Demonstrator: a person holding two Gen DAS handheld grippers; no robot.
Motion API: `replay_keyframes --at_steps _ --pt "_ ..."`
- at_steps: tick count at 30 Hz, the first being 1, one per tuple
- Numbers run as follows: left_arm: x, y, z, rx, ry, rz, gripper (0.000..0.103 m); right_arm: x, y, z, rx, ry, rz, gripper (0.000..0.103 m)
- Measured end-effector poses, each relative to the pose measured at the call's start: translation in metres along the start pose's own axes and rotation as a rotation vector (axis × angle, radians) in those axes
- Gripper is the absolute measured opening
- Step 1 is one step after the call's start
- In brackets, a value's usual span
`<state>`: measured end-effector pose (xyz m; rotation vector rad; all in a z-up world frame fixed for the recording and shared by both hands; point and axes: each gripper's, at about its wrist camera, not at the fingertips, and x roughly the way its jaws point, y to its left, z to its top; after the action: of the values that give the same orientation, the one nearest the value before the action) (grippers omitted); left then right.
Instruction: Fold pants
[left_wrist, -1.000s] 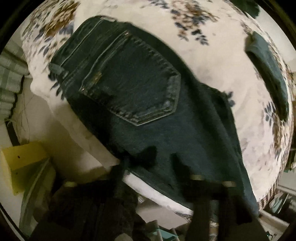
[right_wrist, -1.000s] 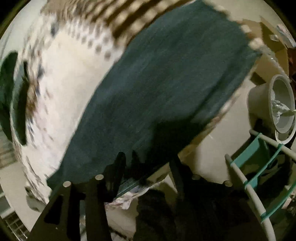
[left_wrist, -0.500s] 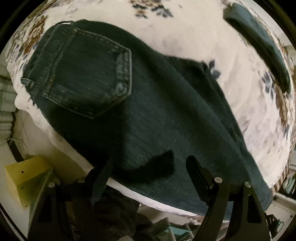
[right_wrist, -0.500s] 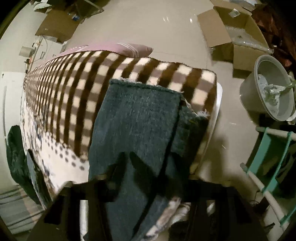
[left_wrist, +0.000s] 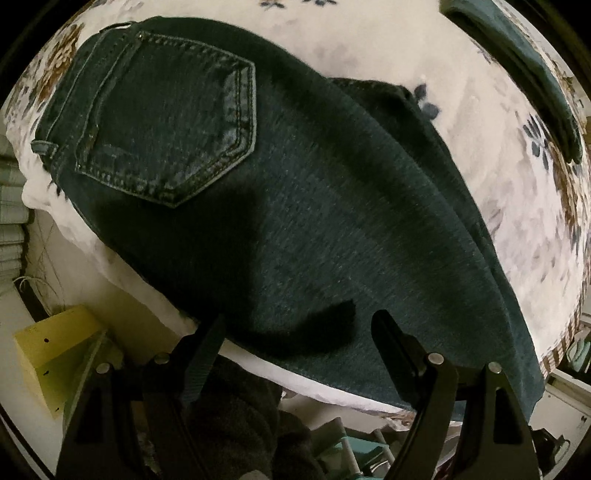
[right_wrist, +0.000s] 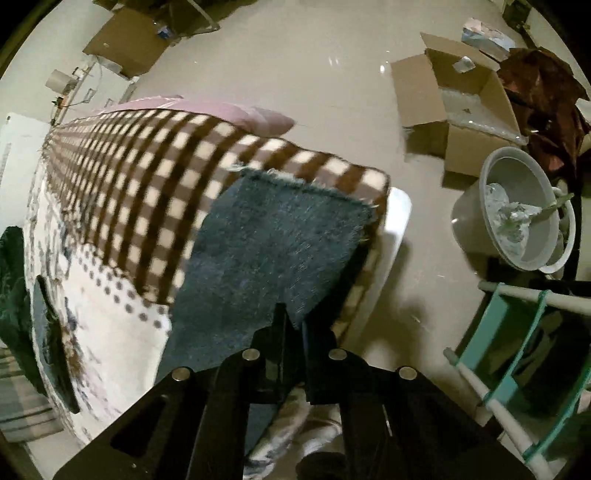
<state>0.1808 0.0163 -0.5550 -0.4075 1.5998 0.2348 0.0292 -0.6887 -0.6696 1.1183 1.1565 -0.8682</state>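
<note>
Dark blue jeans (left_wrist: 314, 229) lie flat on a bed with a floral blanket (left_wrist: 498, 155), folded lengthwise, back pocket (left_wrist: 173, 122) up at the left. My left gripper (left_wrist: 299, 325) is open, hovering over the near edge of the thigh part, holding nothing. In the right wrist view the jeans' leg (right_wrist: 273, 254) runs to a frayed hem (right_wrist: 306, 184) on a brown checked blanket (right_wrist: 155, 155). My right gripper (right_wrist: 291, 317) is shut on the near edge of the leg.
Another dark garment (left_wrist: 524, 74) lies at the far right of the bed. A yellow box (left_wrist: 55, 350) sits on the floor below left. Right view: cardboard box (right_wrist: 461, 107), grey bucket (right_wrist: 517, 218), teal and white rack (right_wrist: 517, 350) on the floor.
My left gripper let go and opened, drawing back to the thigh's near edge. My right gripper moved along the leg toward the hem and closed on the leg's edge.
</note>
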Motion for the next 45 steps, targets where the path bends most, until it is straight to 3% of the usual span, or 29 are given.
replay_keyframes --at_steps 3,9,11,17,21,23,26,28,32,33,34,37,45 --pt "0.003 0.003 -0.006 -0.019 0.02 -0.013 0.08 0.017 -0.024 0.01 0.048 0.072 0.024 0.007" --pt "-0.025 0.044 -0.011 -0.121 -0.004 -0.075 0.08 0.004 -0.028 0.002 0.053 0.113 0.134 0.036" --pt "-0.035 0.063 -0.007 -0.169 -0.025 -0.077 0.08 -0.002 -0.021 -0.02 0.037 0.146 0.168 0.038" --pt "-0.051 0.115 0.027 -0.276 -0.106 -0.024 0.08 0.025 0.041 -0.134 -0.072 0.385 0.275 0.038" --pt "-0.047 0.148 0.054 -0.312 -0.16 0.03 0.08 0.057 0.089 -0.217 -0.137 0.522 0.299 0.038" --pt "-0.035 0.17 0.069 -0.336 -0.147 0.047 0.08 0.073 0.107 -0.252 -0.158 0.563 0.29 0.038" --pt "-0.014 0.186 0.082 -0.363 -0.112 -0.017 0.076 0.088 0.121 -0.28 -0.159 0.556 0.245 0.038" --pt "-0.007 0.19 0.082 -0.335 -0.123 -0.059 0.057 0.091 0.125 -0.287 -0.143 0.521 0.211 0.038" --pt "-0.013 0.182 0.082 -0.3 -0.146 -0.05 0.04 0.09 0.129 -0.294 -0.094 0.457 0.185 0.036" --pt "-0.015 0.182 0.082 -0.308 -0.149 -0.06 0.037 0.09 0.131 -0.292 -0.103 0.446 0.169 0.026" --pt "-0.027 0.172 0.085 -0.318 -0.146 -0.076 0.033 0.087 0.134 -0.294 -0.125 0.415 0.133 0.01" --pt "-0.033 0.183 0.08 -0.314 -0.145 -0.11 0.027 0.079 0.146 -0.292 -0.166 0.369 0.087 0.002" --pt "-0.053 0.21 0.077 -0.3 -0.098 -0.157 0.022 0.049 0.153 -0.292 -0.273 0.338 0.029 0.002"
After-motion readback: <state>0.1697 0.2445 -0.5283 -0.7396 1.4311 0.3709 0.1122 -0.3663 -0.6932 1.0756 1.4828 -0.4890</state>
